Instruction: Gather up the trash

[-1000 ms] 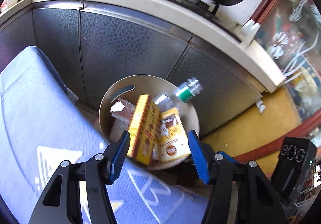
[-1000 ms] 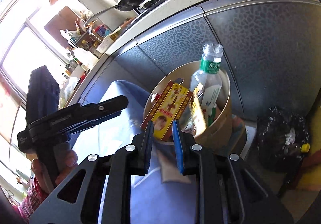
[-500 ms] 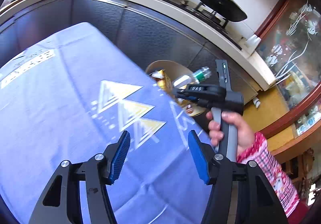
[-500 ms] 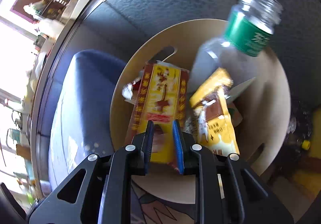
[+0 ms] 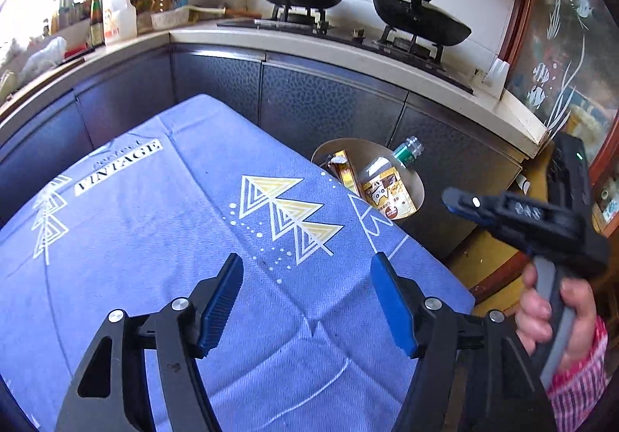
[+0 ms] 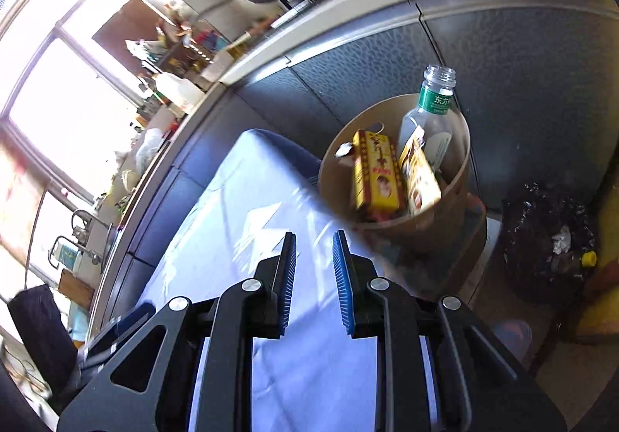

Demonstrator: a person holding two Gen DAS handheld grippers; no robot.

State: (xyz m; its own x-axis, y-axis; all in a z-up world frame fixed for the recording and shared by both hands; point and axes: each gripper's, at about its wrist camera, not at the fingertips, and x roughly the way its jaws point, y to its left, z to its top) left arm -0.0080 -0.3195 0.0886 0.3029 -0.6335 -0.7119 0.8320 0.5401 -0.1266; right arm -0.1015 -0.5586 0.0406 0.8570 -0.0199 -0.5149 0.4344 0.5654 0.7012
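Note:
A tan round bin (image 6: 460, 196) stands on the floor past the table's far edge. It holds a yellow-red box (image 6: 377, 173), a yellow snack bag (image 6: 419, 176) and a clear bottle (image 6: 435, 115) with a green label. The bin also shows in the left wrist view (image 5: 419, 192). My left gripper (image 5: 305, 300) is open and empty above the blue tablecloth (image 5: 154, 223). My right gripper (image 6: 314, 281) hovers over the table's end with a narrow gap between its pads and nothing in it. It shows in the left wrist view (image 5: 503, 211) at the right.
Dark cabinet fronts (image 5: 332, 103) and a counter with two pans (image 5: 421, 18) run behind the table. A black trash bag (image 6: 549, 238) lies on the floor right of the bin. Bottles (image 5: 116, 14) crowd the counter at the left.
My left gripper has pulled back and up from the bin, so the whole table shows. My right gripper has drawn back from the bin's mouth to above the table's end.

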